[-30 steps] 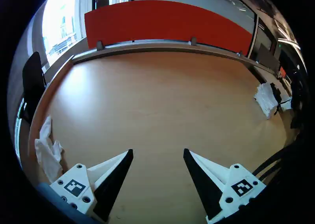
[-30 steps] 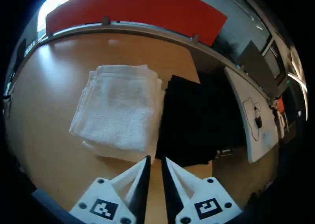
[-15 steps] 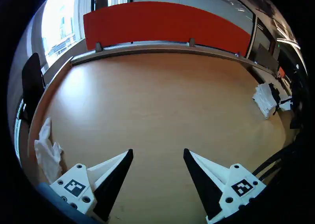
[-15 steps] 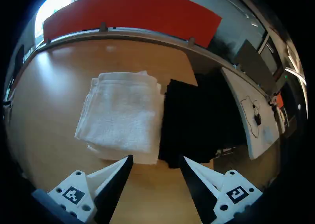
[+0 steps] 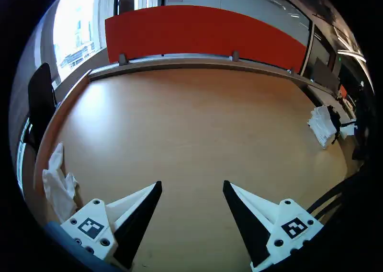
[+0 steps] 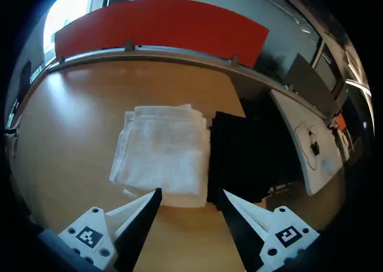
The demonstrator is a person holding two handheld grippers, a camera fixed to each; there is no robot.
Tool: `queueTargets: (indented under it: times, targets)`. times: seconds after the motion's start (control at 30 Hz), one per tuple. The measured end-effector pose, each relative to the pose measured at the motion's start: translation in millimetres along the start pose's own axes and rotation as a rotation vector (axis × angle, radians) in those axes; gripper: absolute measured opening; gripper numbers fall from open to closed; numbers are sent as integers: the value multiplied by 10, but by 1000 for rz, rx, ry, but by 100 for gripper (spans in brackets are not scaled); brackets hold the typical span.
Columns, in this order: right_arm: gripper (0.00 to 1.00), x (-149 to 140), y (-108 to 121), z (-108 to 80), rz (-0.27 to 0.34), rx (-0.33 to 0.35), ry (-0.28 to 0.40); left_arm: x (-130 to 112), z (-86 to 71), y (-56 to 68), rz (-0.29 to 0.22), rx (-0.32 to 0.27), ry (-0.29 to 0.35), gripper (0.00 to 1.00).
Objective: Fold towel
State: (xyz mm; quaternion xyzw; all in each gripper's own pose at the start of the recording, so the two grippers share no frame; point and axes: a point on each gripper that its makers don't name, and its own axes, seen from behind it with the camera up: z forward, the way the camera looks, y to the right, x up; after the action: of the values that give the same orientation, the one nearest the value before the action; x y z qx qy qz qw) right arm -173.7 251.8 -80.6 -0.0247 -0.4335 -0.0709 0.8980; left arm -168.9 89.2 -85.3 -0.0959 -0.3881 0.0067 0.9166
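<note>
Right gripper [image 6: 189,209] spread wide, empty, folded white towel [image 6: 163,154] at twelve o'clock; left gripper [image 5: 191,202] wide, empty above table [image 5: 191,123].

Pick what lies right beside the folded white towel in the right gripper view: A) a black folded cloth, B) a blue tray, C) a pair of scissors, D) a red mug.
A: a black folded cloth lies along the right edge of the folded white towel on the wooden desk, just ahead of the open right gripper.
</note>
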Motion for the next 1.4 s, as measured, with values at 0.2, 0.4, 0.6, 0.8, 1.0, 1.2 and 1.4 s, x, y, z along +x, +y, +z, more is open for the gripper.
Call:
queueTargets:
  times: [0.2, 0.4, 0.6, 0.8, 1.0, 1.2, 1.4]
  targets:
    - [89, 140, -177, -70, 17, 15, 46, 50, -3, -23, -1, 5, 15, 94]
    - [88, 316, -320, -136, 61, 22, 107, 123, -11, -49, -3, 11, 33, 95]
    - [88, 555, -429, -211, 115, 20, 189, 202, -8, -82, -9, 21, 54, 95]
    - [88, 800, -552, -326, 154, 28, 285, 252, 11, -93, -11, 27, 67, 95]
    - [89, 887, -645, -353, 162, 30, 327, 286, 21, -84, -14, 29, 79, 94]
    - [88, 1006, -685, -388, 164, 27, 379, 361, 10, -105, -15, 37, 101, 95]
    - [88, 1260, -709, -550, 193, 29, 478, 458, 2, -138, -26, 46, 129, 95]
